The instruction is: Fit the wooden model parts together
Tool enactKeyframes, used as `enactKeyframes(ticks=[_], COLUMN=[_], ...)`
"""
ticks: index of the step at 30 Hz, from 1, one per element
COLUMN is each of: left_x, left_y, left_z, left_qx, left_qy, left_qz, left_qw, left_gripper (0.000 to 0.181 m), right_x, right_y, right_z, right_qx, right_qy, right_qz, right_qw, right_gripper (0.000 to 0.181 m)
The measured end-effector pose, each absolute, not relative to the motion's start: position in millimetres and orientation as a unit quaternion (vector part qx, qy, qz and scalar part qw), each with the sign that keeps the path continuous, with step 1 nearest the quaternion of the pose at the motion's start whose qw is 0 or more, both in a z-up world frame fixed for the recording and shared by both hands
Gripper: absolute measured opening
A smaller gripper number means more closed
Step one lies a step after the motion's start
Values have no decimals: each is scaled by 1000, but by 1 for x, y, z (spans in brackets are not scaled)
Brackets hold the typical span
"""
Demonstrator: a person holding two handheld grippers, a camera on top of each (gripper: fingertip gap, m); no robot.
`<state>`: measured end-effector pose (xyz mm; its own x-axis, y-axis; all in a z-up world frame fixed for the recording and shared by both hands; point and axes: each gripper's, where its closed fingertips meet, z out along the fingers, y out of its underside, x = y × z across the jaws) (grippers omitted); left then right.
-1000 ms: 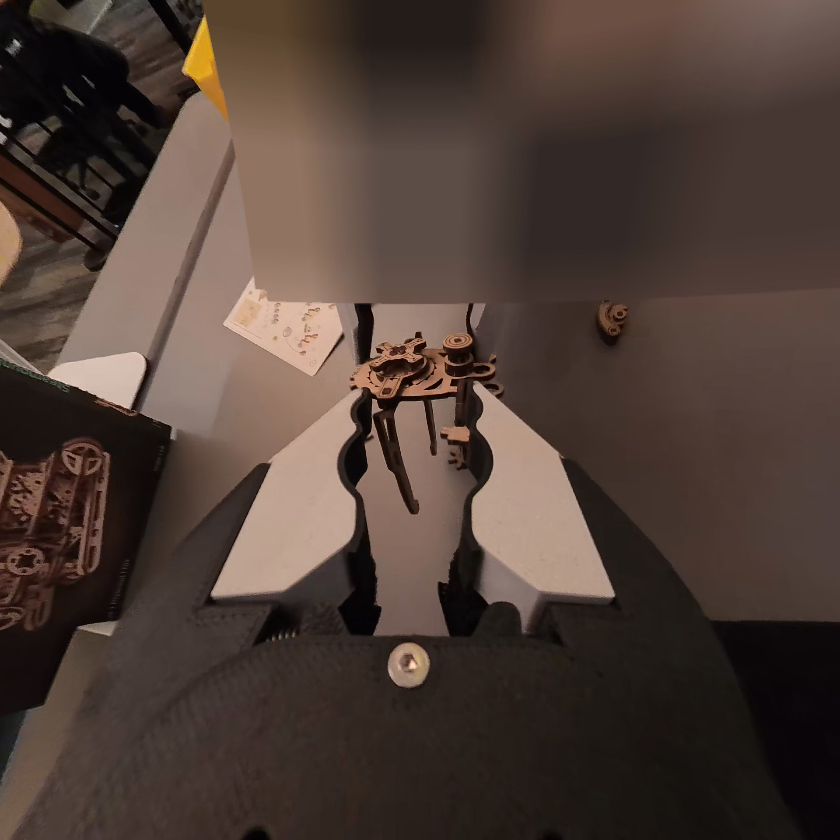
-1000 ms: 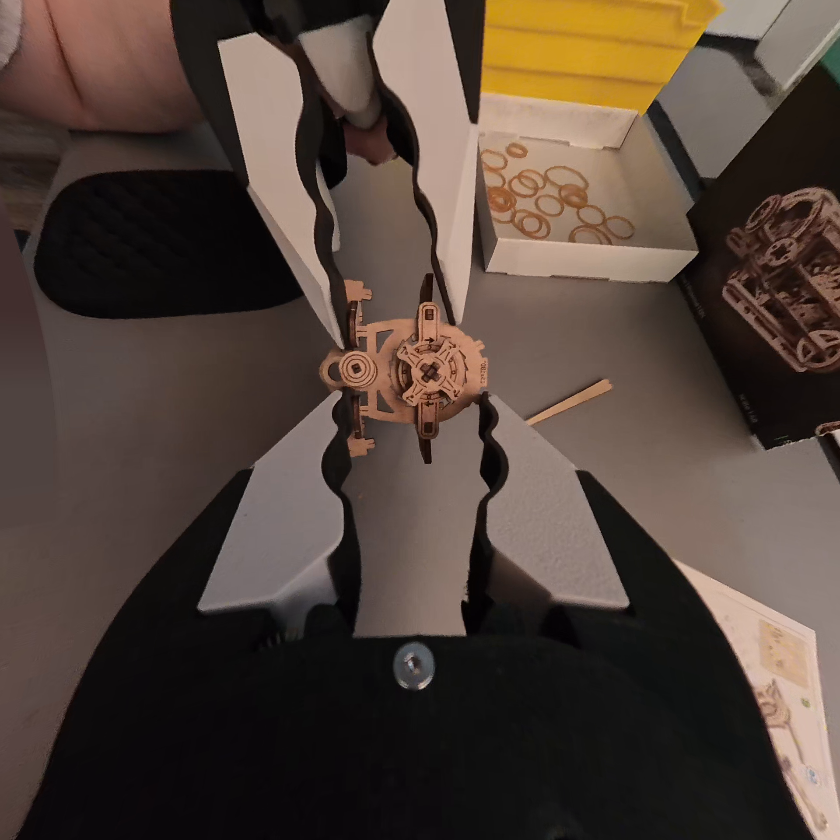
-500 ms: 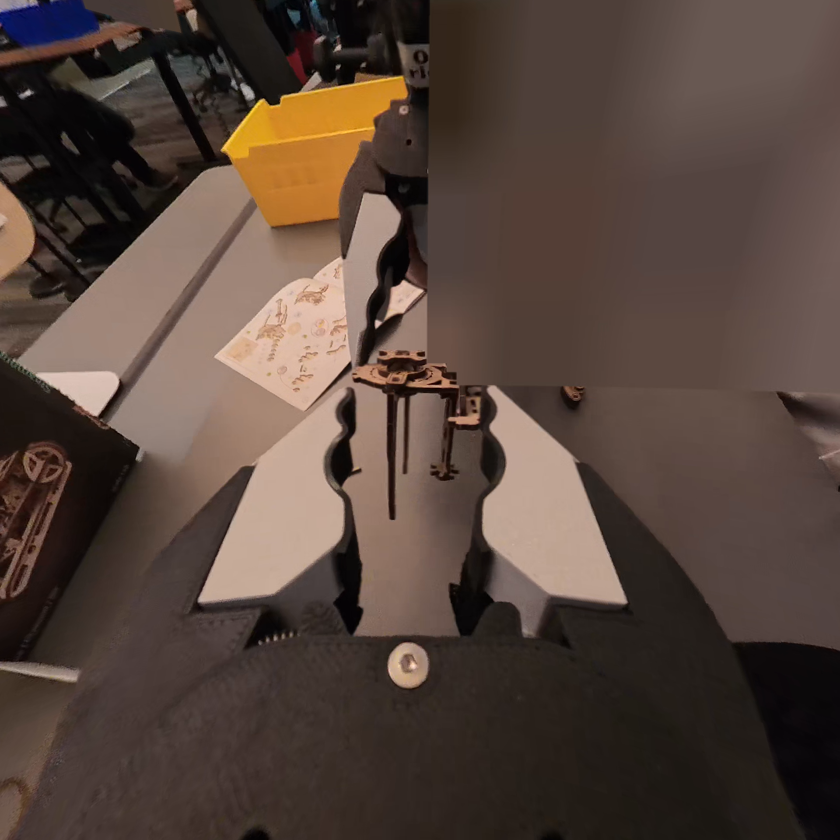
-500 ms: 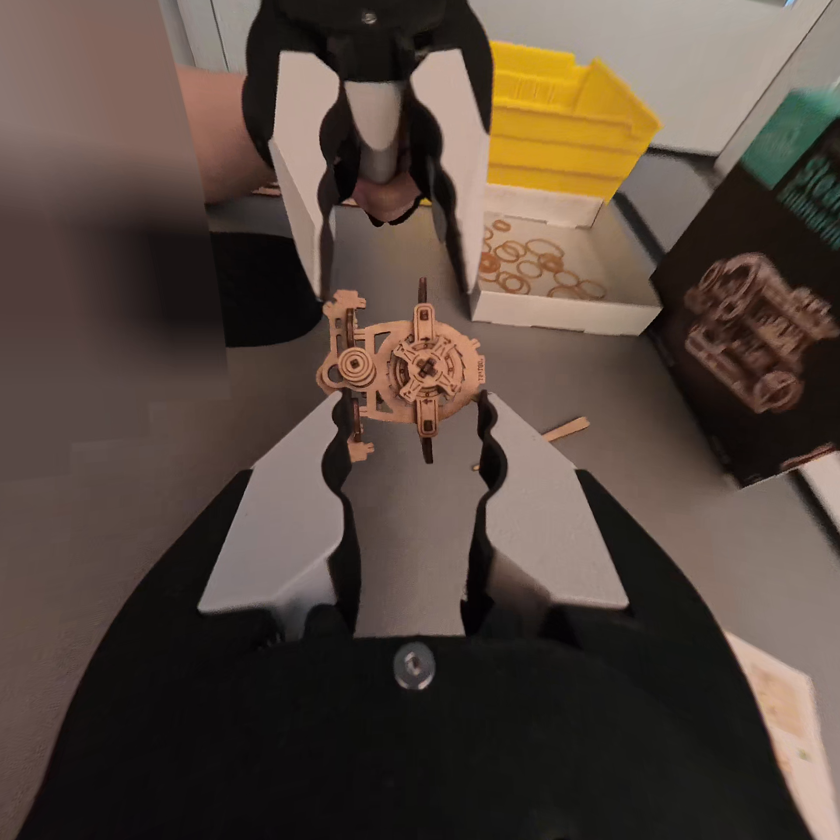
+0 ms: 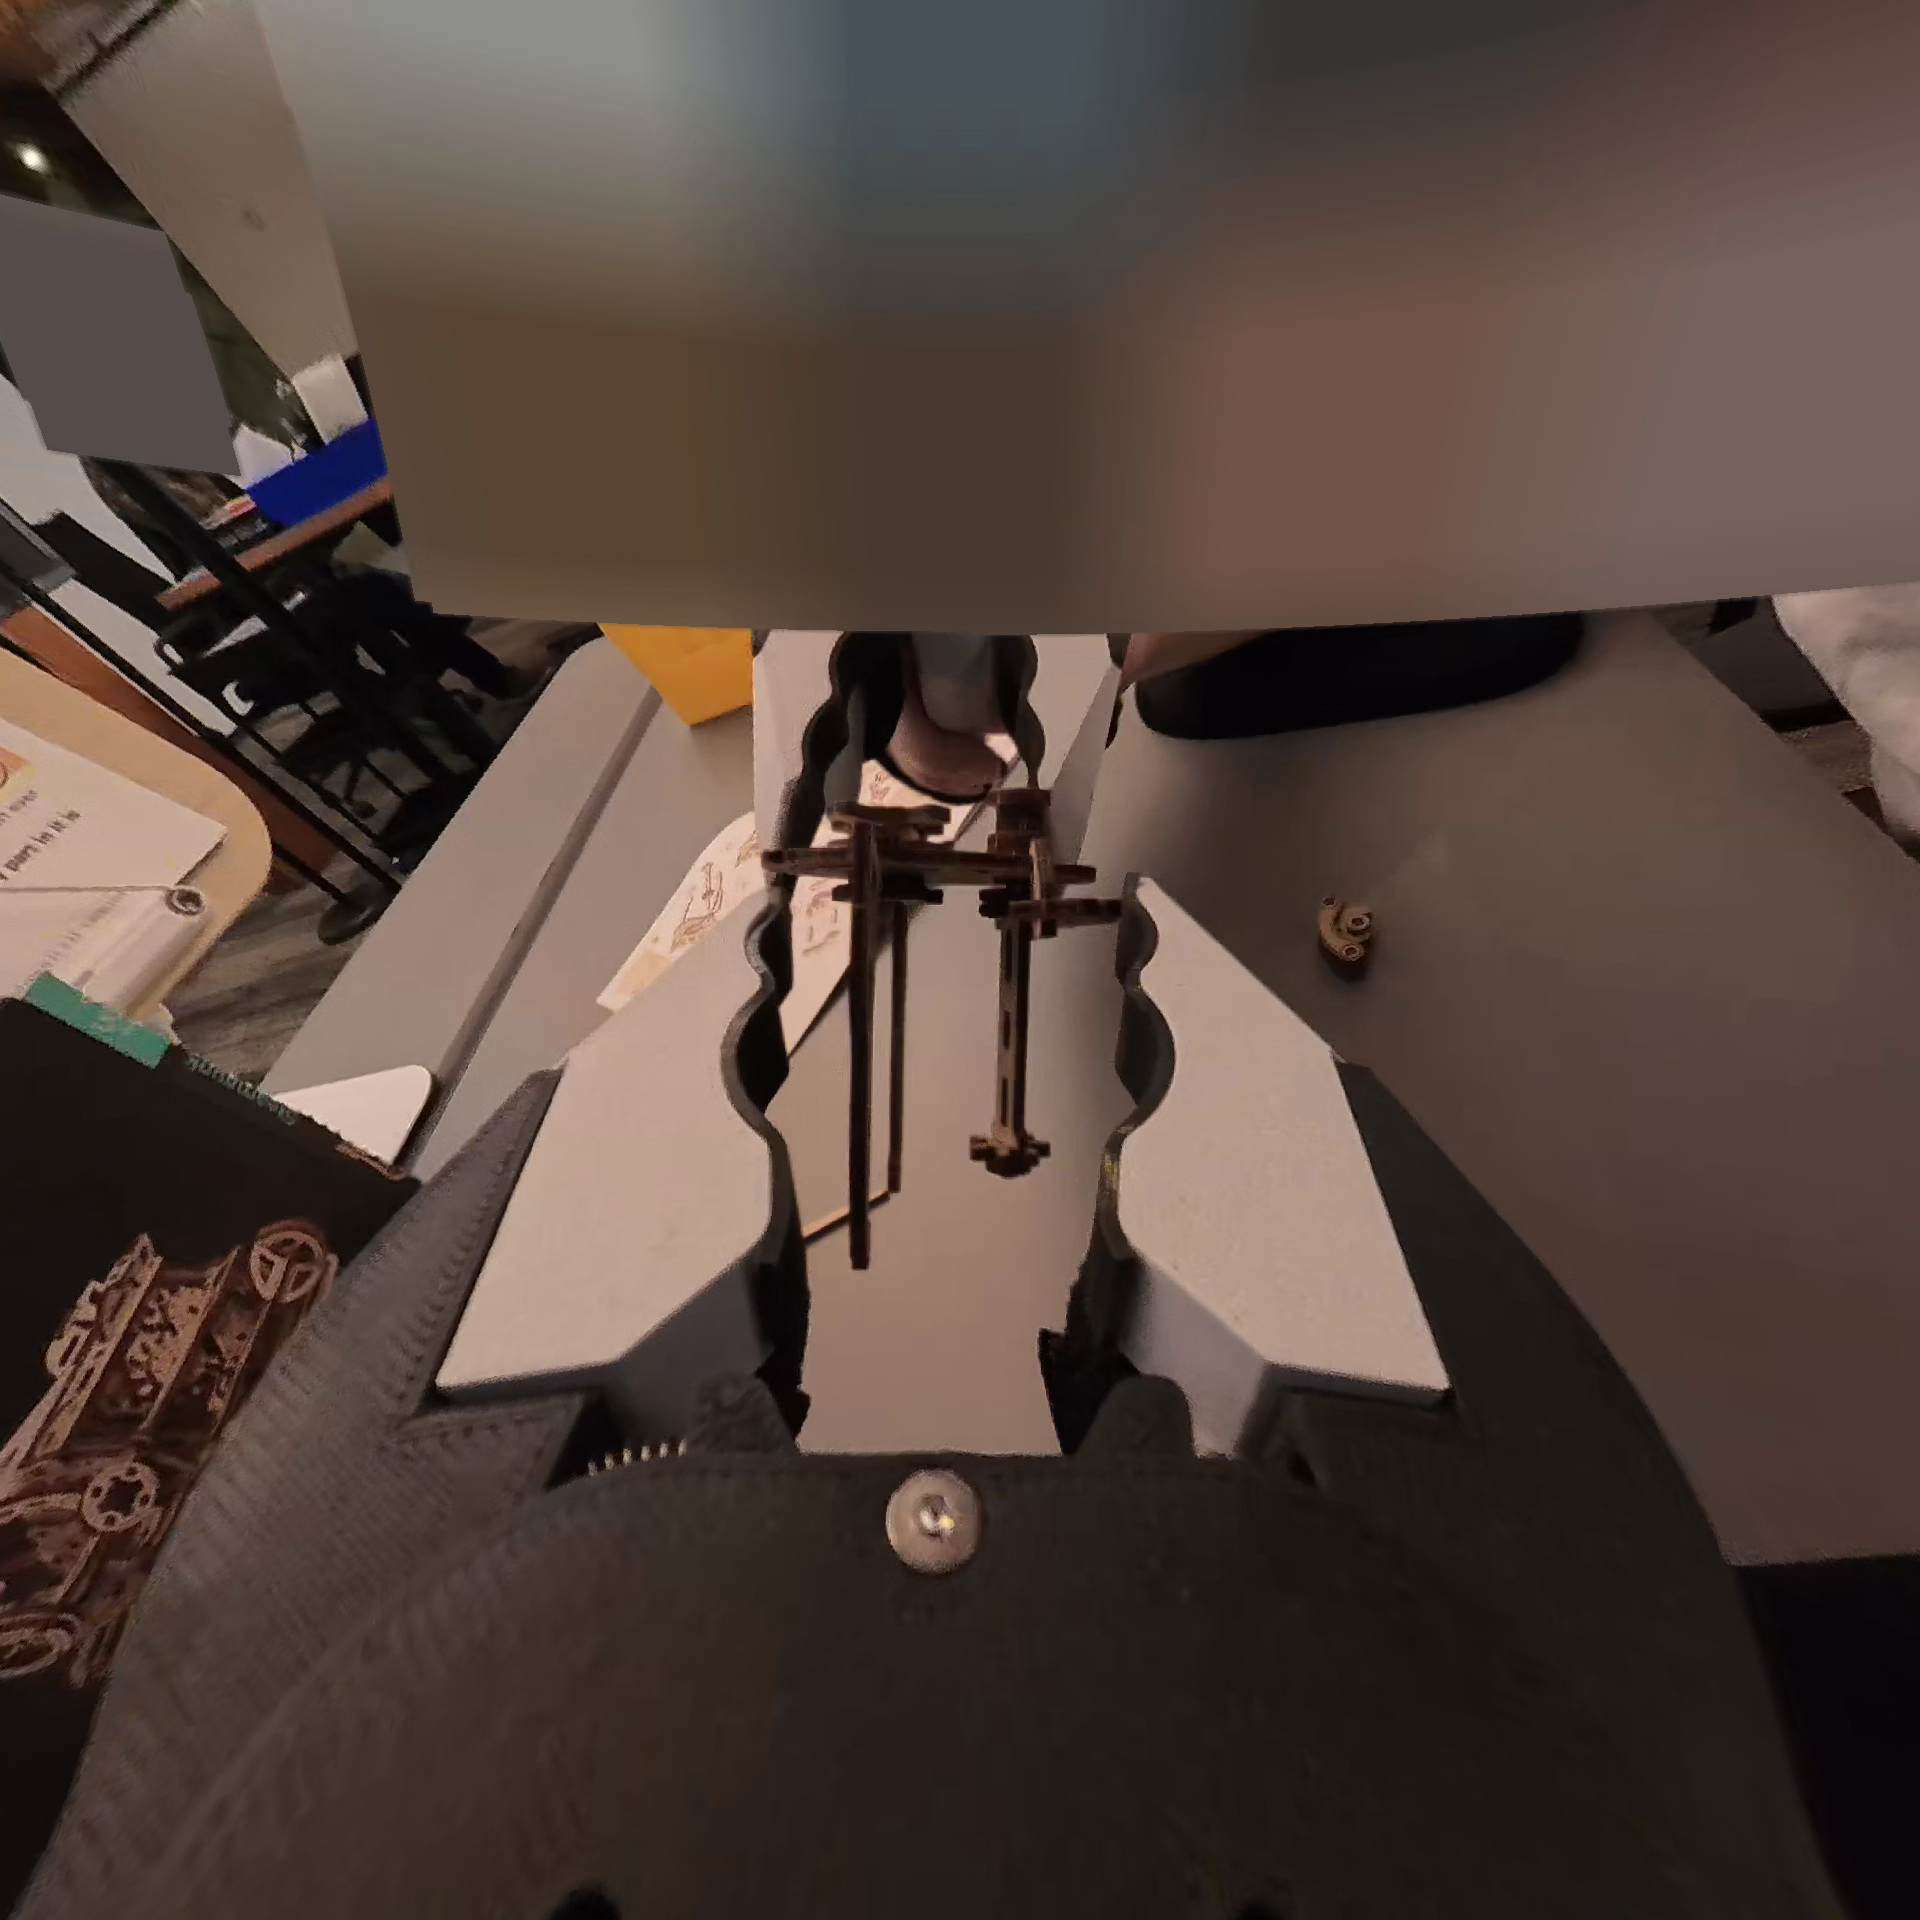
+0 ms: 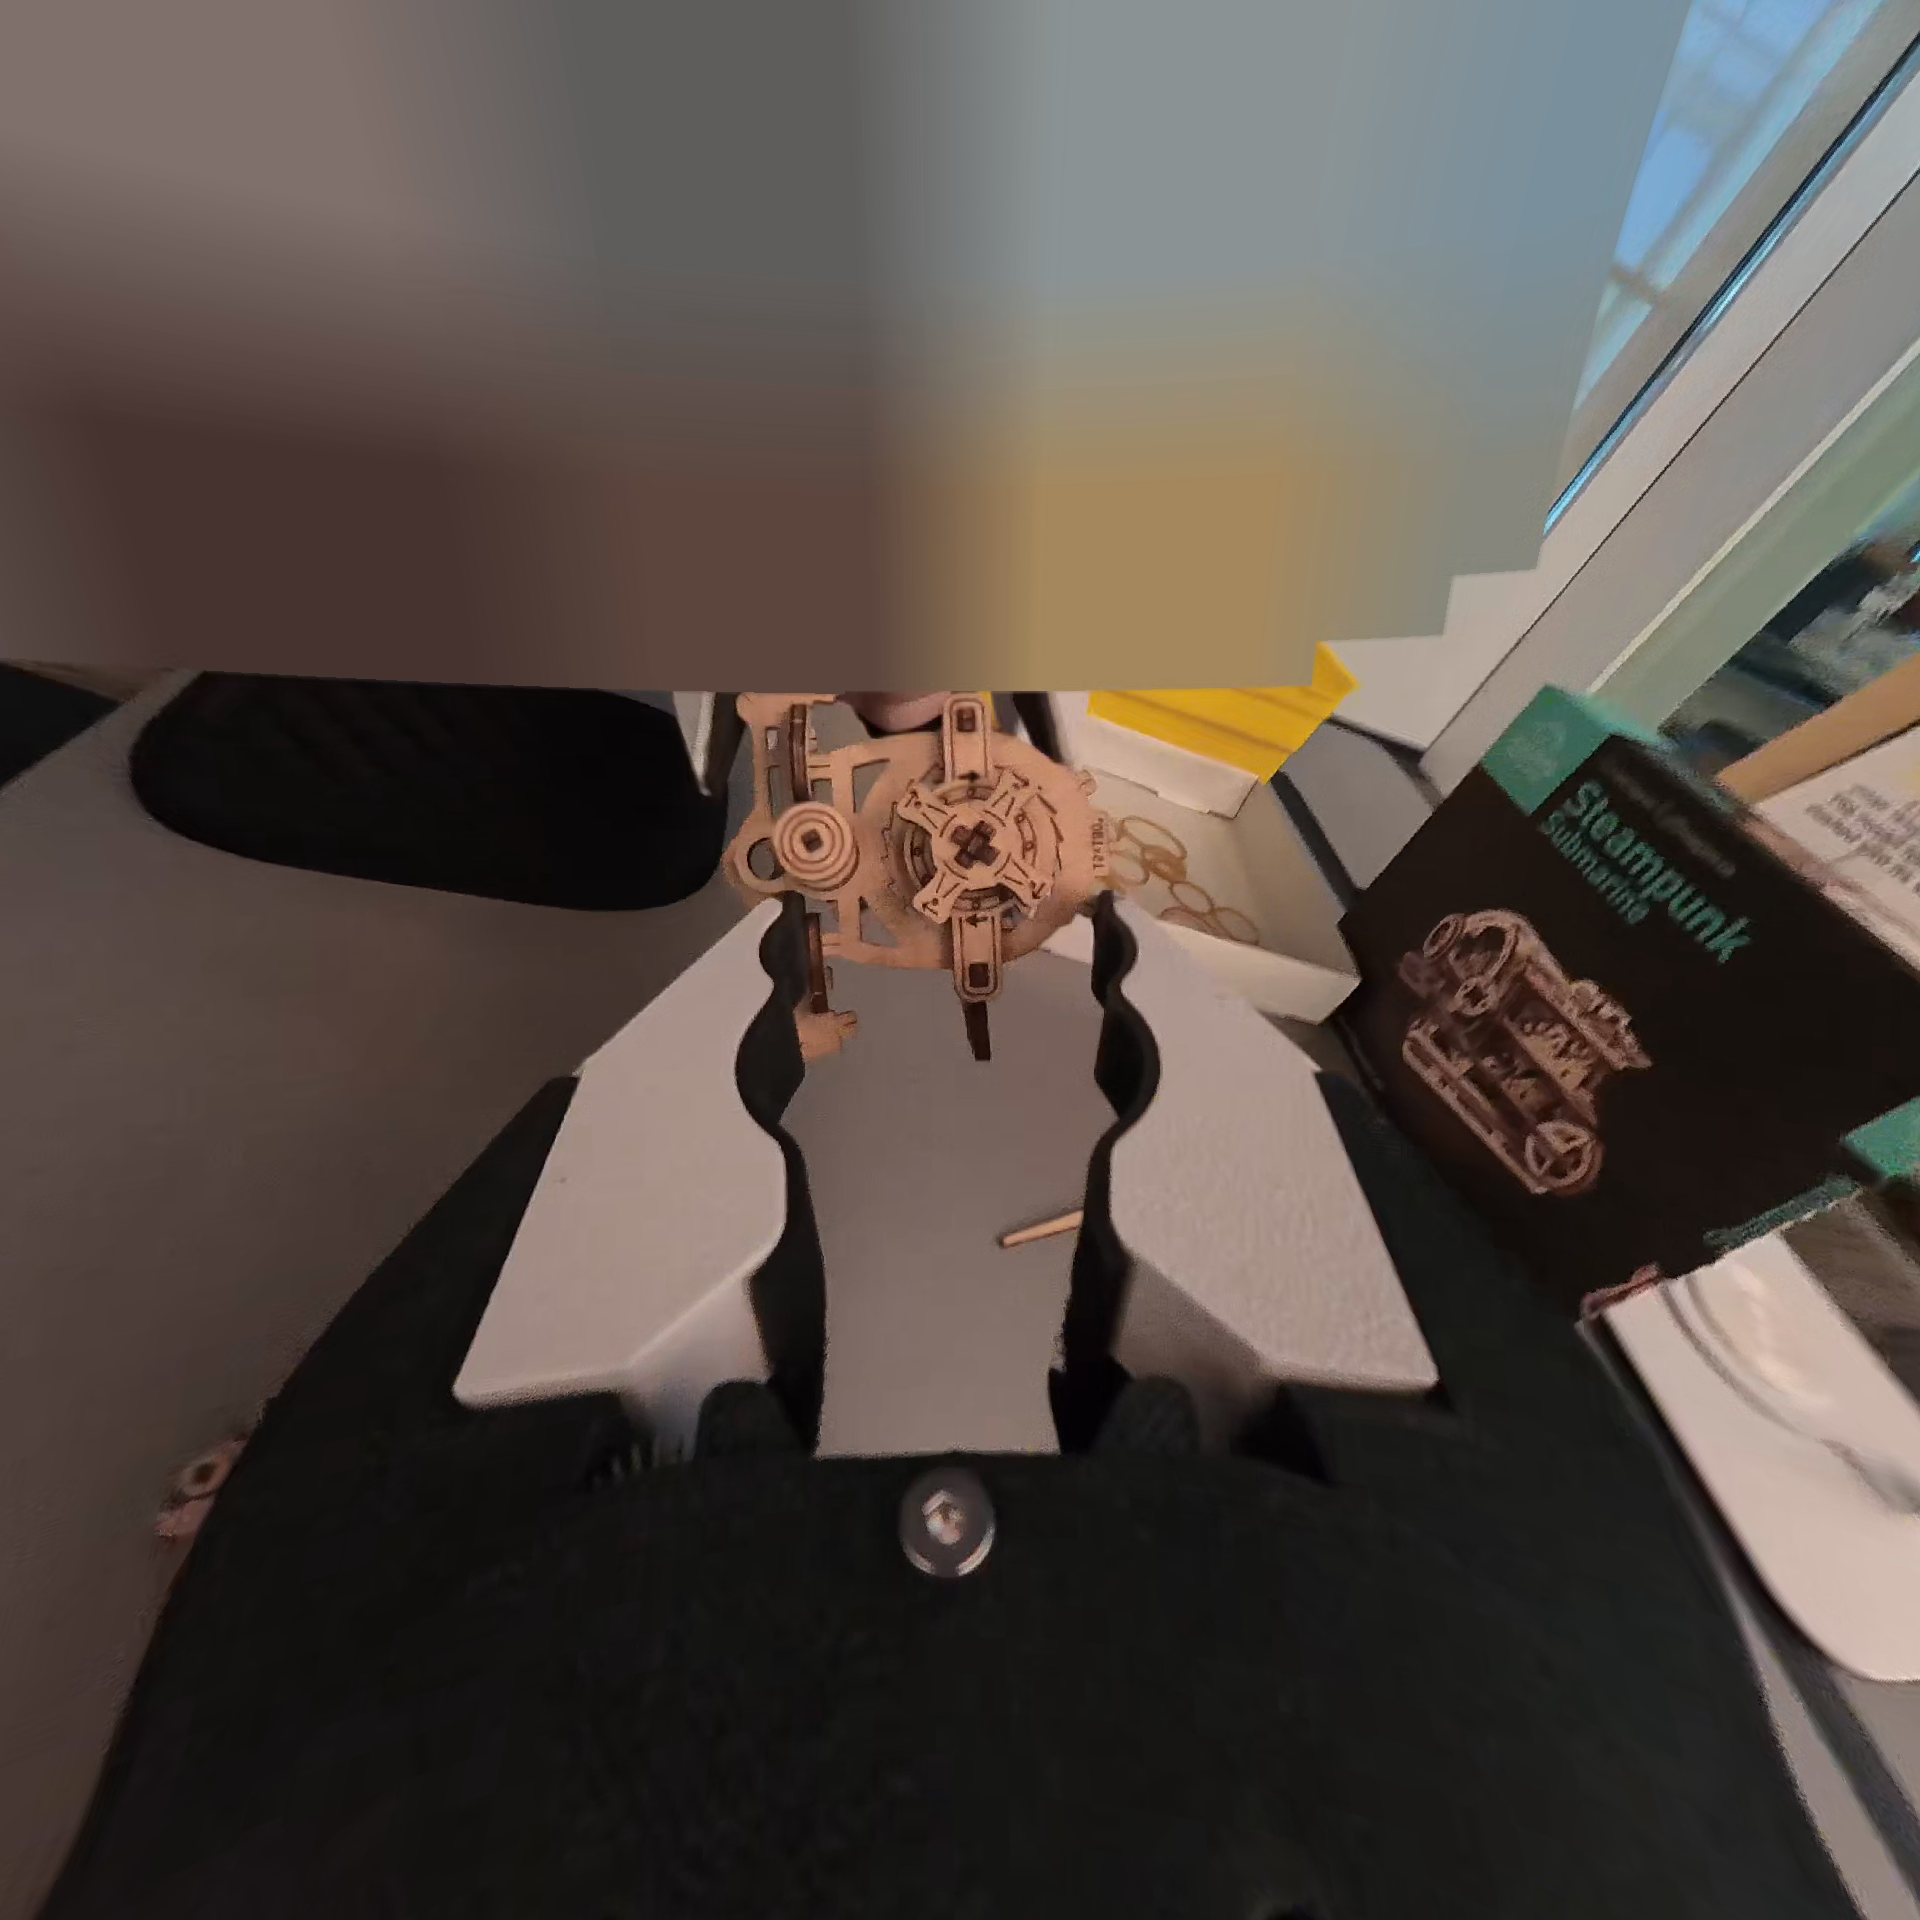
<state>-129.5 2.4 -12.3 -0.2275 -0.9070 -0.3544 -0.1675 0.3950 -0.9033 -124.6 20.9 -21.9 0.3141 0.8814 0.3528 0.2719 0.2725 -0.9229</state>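
Printed lettering appears on the dark model kit box (image 6: 1621,997), a paper sign (image 5: 73,831) and the wooden assembly (image 6: 914,862).

Right gripper (image 6: 940,925): both white fingers with wavy black pads are spread to a moderate gap, and the tips clamp the wooden model assembly (image 6: 914,852) from either side, holding it clear of the table. Left gripper (image 5: 945,914): fingers spread to a similar width, tips level with the assembly's far edge; contact cannot be confirmed. The two grippers face each other, fingertips nearly meeting. A person's fingertip shows between the right gripper's fingers.
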Motion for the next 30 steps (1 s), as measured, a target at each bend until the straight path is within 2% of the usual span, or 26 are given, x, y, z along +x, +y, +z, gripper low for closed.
enactKeyframes(ticks=[5,11,14,23,26,30], left_x=[-127,-126,-125,-125,-124,-123], left_y=[0,17,24,25,30,33], left_z=[-15,-11,-13,-15,-20,-23], left_qx=[-402,-457,-475,-502,-508,-505], left_qy=[676,621,602,566,561,563], left_qz=[-404,-463,-477,-542,-537,-524], left_qw=[467,438,429,366,373,392], left_gripper=[54,56,56,56,53,59], right_x=[-127,-121,-120,-123,-124,-125], right_y=[25,35,38,43,45,44], right_z=[-25,-18,-21,-33,-39,-39], right_qx=[-550,-599,-606,-615,-619,-607], right_qy=[-514,-385,-351,-328,-334,-349], right_qz=[262,459,507,539,523,516], right_qw=[604,532,503,473,481,493], right_gripper=[55,54,54,54,54,54])
